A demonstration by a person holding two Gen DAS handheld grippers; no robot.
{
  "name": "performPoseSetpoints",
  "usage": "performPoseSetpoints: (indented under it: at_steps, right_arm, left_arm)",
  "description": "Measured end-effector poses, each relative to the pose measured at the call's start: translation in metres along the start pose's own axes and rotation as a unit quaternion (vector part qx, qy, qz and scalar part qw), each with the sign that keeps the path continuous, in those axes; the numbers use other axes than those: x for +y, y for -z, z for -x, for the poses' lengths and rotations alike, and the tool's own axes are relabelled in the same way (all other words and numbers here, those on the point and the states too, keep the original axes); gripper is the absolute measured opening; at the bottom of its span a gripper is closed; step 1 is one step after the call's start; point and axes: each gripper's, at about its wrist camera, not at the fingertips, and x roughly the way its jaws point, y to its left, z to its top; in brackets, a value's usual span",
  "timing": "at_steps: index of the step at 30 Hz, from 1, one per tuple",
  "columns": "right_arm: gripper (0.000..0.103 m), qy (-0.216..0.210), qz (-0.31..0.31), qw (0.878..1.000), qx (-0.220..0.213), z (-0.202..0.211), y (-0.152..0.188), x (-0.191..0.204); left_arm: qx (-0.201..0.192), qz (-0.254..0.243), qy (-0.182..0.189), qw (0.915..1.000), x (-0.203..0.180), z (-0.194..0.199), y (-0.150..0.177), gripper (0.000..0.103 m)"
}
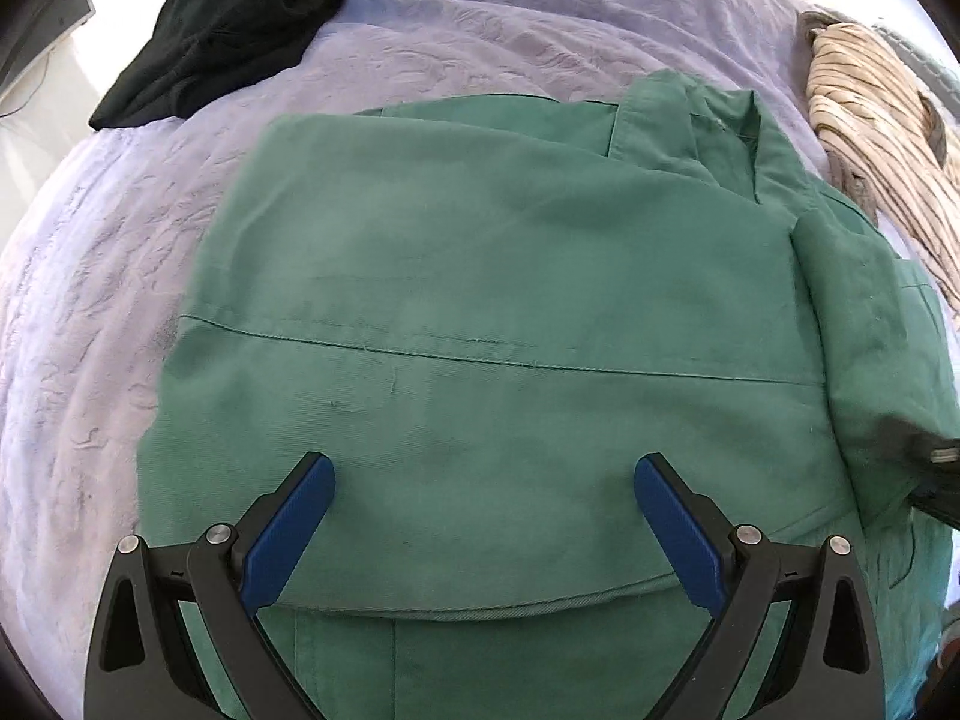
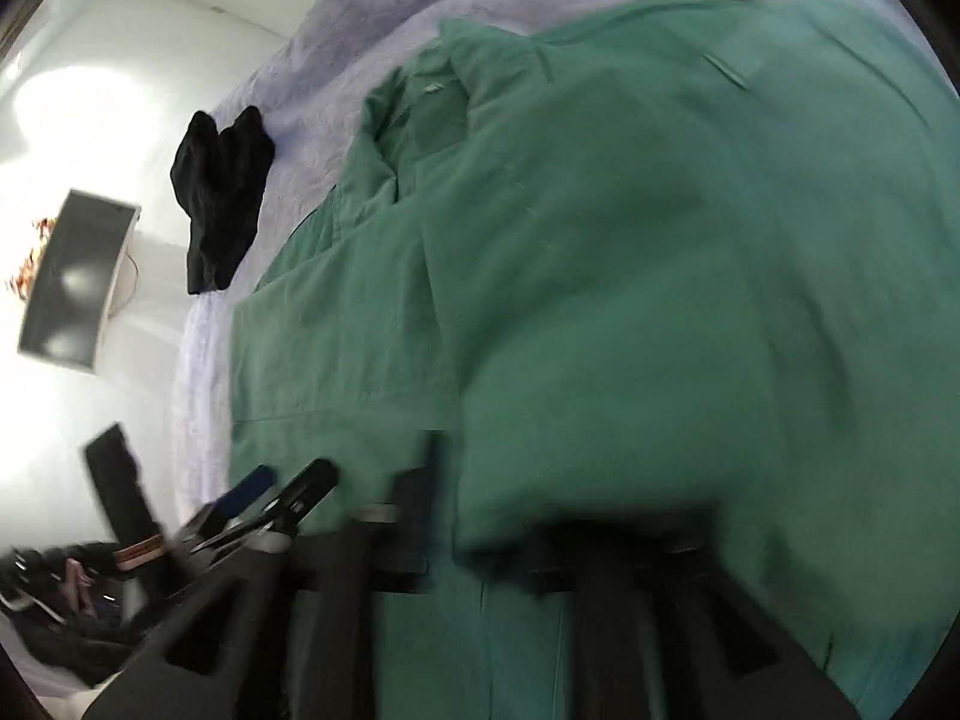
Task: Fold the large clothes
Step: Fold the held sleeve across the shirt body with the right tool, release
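Green jacket folded mid-bed; left hand-held gripper open above it; right hand-held gripper blurred, seemingly parted, fabric draped between.

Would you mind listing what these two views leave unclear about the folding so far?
- Right tool: right wrist view, motion blur smears its fingers; whether cloth sits between them is unclear.
- Green garment: left wrist view, its near hem and right side are cut off by the frame edge.
- Striped cloth: left wrist view, cut off at the right edge.
- Black garment: left wrist view, too dark and bunched to identify.
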Motion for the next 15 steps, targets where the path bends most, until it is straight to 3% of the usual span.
performPoseSetpoints:
  at_steps: [1,4,5,6,7,8,12,15]
  right_arm:
    - [0.065,-0.013,-0.007,1.0,-0.009,0.008,0.003,-0.003]
    - [0.062,0.011,-0.043,0.997,-0.066,0.032,0.005,-0.007]
    - [0.054,0.01,-0.062,0.995,-0.082,0.037,0.002,-0.011]
    - [0.021,0.009,-0.076,0.993,-0.091,0.039,-0.004,-0.012]
    - [0.012,0.011,-0.085,0.992,-0.095,0.04,-0.007,-0.013]
    - [0.012,0.013,-0.081,0.991,-0.103,0.041,-0.011,-0.009]
    - [0.011,0.014,0.023,0.993,-0.117,0.034,-0.023,0.05]
    - [0.012,0.046,0.127,0.987,-0.089,0.008,-0.013,0.1]
  left_arm:
    - [-0.001,0.0,0.006,1.0,0.002,0.001,0.0,0.1]
    - [-0.004,0.007,0.03,0.9995,0.011,0.008,-0.003,0.1]
    - [-0.005,0.011,0.04,0.9991,0.016,0.011,-0.005,0.1]
    - [-0.008,0.015,0.051,0.9986,0.021,0.016,-0.007,0.1]
    - [-0.012,0.018,0.059,0.998,0.025,0.019,-0.008,0.1]
    - [-0.017,0.021,0.066,0.9974,0.03,0.024,-0.01,0.1]
    - [-0.031,0.042,0.098,0.9938,0.053,0.036,-0.015,0.1]
    - [-0.028,0.062,0.102,0.9924,0.071,0.034,-0.017,0.1]
